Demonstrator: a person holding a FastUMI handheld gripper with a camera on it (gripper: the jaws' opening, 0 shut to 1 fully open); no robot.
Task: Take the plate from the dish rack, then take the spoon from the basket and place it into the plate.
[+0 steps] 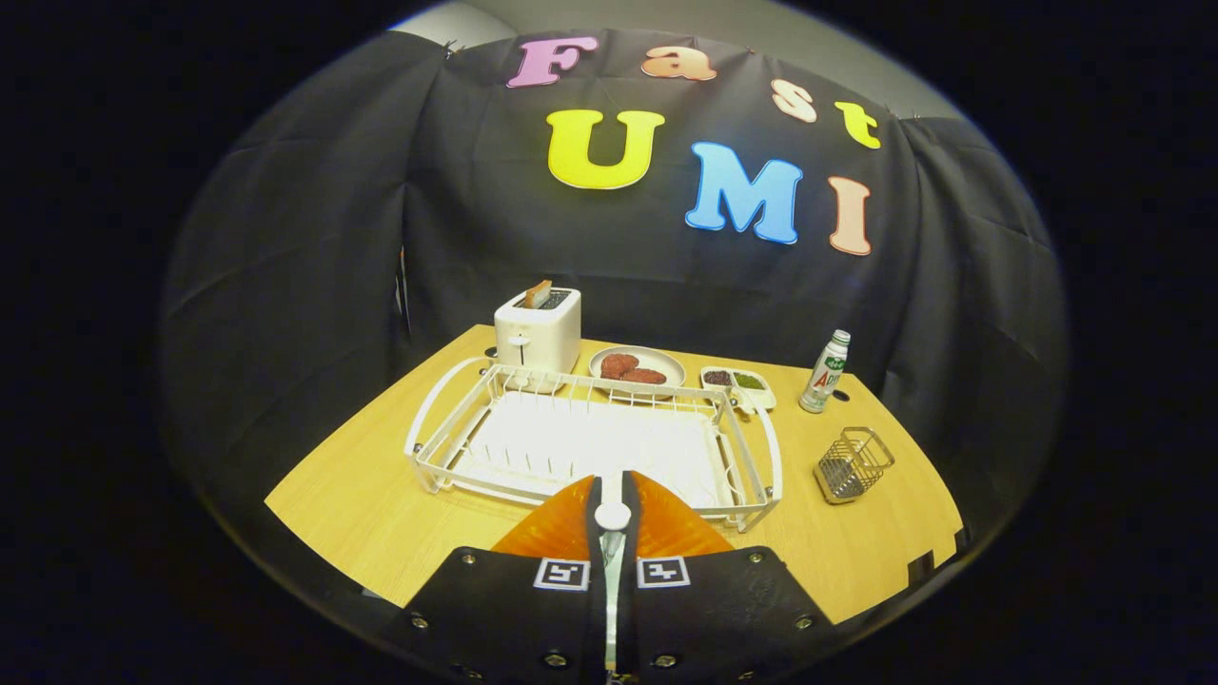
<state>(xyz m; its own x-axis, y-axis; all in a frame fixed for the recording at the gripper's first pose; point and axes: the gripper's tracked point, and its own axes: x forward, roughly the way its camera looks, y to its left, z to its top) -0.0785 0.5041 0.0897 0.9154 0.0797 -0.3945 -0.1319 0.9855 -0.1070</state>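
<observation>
The gripper (613, 504) holds the spoon (613, 517) clamped between its fingers above the rack (438, 433); I'd lower it gently.

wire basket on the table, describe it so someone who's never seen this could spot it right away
Start at the big white dish rack in the middle of the wooden table. Look past the rack's end, on the side where the small bottle stands; nearer than that bottle sits the wire basket, alone on bare wood. It is the one small, dark, boxy metal mesh holder, tilted, unlike the wide white rack.
</observation>
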